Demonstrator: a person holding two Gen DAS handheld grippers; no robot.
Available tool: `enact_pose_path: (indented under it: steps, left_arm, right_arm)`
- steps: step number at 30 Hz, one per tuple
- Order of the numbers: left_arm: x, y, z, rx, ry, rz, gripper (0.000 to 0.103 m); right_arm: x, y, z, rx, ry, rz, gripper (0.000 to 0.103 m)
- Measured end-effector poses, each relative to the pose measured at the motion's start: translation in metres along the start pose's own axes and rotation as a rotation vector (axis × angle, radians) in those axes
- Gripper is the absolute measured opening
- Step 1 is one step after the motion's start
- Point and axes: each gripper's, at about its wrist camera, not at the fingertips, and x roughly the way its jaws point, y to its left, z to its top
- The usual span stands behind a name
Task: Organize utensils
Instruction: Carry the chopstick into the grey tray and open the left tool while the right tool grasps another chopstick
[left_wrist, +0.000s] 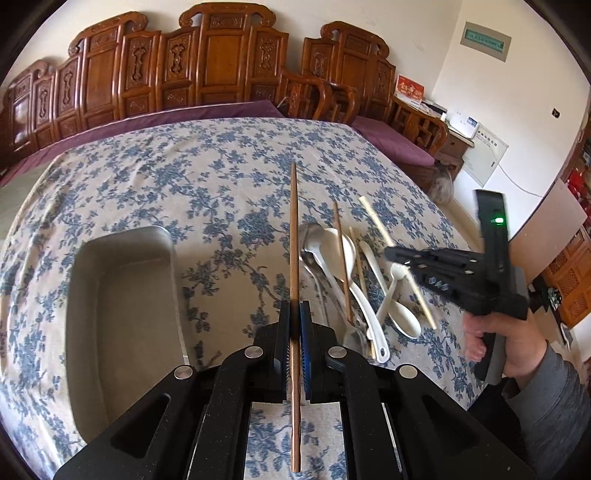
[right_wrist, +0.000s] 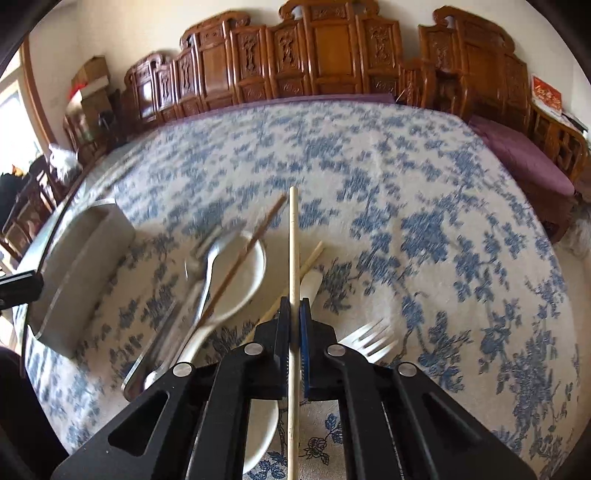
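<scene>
Broadly, the scene is a table (left_wrist: 155, 177) under a blue-flowered cloth, with a metal tray (left_wrist: 122, 306) lying toward its left side. As far as the left wrist view shows, the tray holds nothing yet, so the sorting looks barely begun.

Just right of the tray, apart from it, the utensil pile (left_wrist: 354, 280) waits on the cloth: metal spoons, white spoons, a thin brown chopstick and a short pale one, crossing and touching one another. All of that is left to move.

The left gripper (left_wrist: 294, 317) is pressed together on a dark brown chopstick (left_wrist: 293, 229), which runs straight out between the pads, lifted above the cloth between tray and pile. The right gripper (right_wrist: 294, 314) pinches a pale chopstick (right_wrist: 293, 236) the same way, over the pile.

Only the left wrist view shows the tray's bare floor, and the right gripper from outside, with the person's hand (left_wrist: 495, 343) on its handle. Only the right wrist view shows a white fork (right_wrist: 373, 339) lying just beside the right gripper, though blurred; it sees the tray only edge-on at its left margin.
</scene>
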Motion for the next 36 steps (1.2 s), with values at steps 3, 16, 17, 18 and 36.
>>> enact_pose_path:
  steps: [3, 16, 17, 18, 36]
  left_arm:
    - [-0.007, 0.011, 0.002, -0.012, -0.013, 0.008, 0.004]
    - [-0.016, 0.074, 0.007, -0.031, -0.010, 0.086, 0.004]
    - [-0.014, 0.077, 0.005, -0.029, -0.006, 0.094, 0.004]
    - [-0.012, 0.084, 0.004, -0.032, 0.004, 0.100, 0.004]
    - [0.013, 0.137, -0.023, -0.065, 0.098, 0.209, 0.004]
  right_arm:
    - [-0.015, -0.001, 0.005, 0.017, -0.061, -0.007, 0.006]
    - [-0.029, 0.048, 0.001, -0.046, -0.115, 0.022, 0.006]
    - [-0.030, 0.051, 0.000, -0.049, -0.117, 0.026, 0.006]
    - [-0.030, 0.055, -0.002, -0.053, -0.118, 0.025, 0.006]
    - [-0.047, 0.108, 0.006, -0.115, -0.118, -0.026, 0.006]
